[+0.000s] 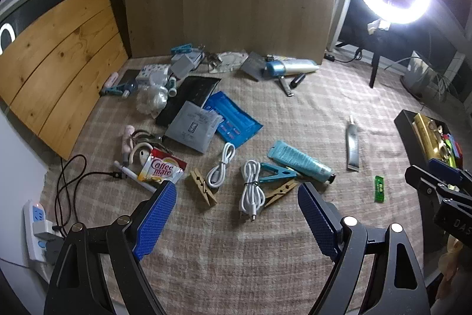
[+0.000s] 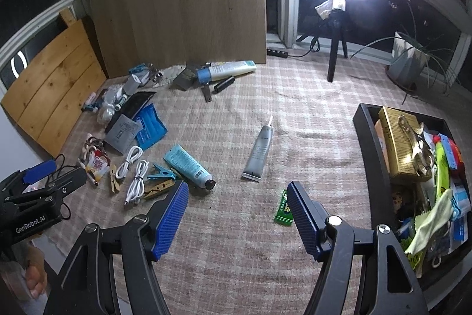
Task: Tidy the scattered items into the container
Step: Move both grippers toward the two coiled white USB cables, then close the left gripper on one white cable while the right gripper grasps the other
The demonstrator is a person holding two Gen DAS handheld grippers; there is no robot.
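The right tongs (image 2: 237,191) are spread wide and hold nothing. The left tongs (image 1: 237,197) are spread wide too, and they are empty.

A small green packet (image 2: 283,208) lies on the checked cloth (image 2: 236,256), just beside the right-hand finger of the right tongs and partly hidden behind it. It lies the long way, pointing away from the tongs and a little to the right. The right tongs are much nearer to it than the left ones, so I think the right hand should pick it up. To do that, the tongs need to slide a bit to the right so the packet sits between the fingers.

The black box (image 2: 368,155) is close by on the right of the right tongs. It is already quite full of things, with a gold box (image 2: 398,146) and a yellow cloth (image 2: 430,223) on top.

Straight ahead of the right tongs lies a grey tube (image 2: 259,152), well apart from the packet. To the left lies a teal tube (image 2: 188,166), with its dark cap near the left finger.

In front of the left tongs lie two white cables (image 1: 250,188), two wooden pegs (image 1: 203,188), and a teal clip (image 1: 275,173). Nothing stands between the right tongs and the green packet.
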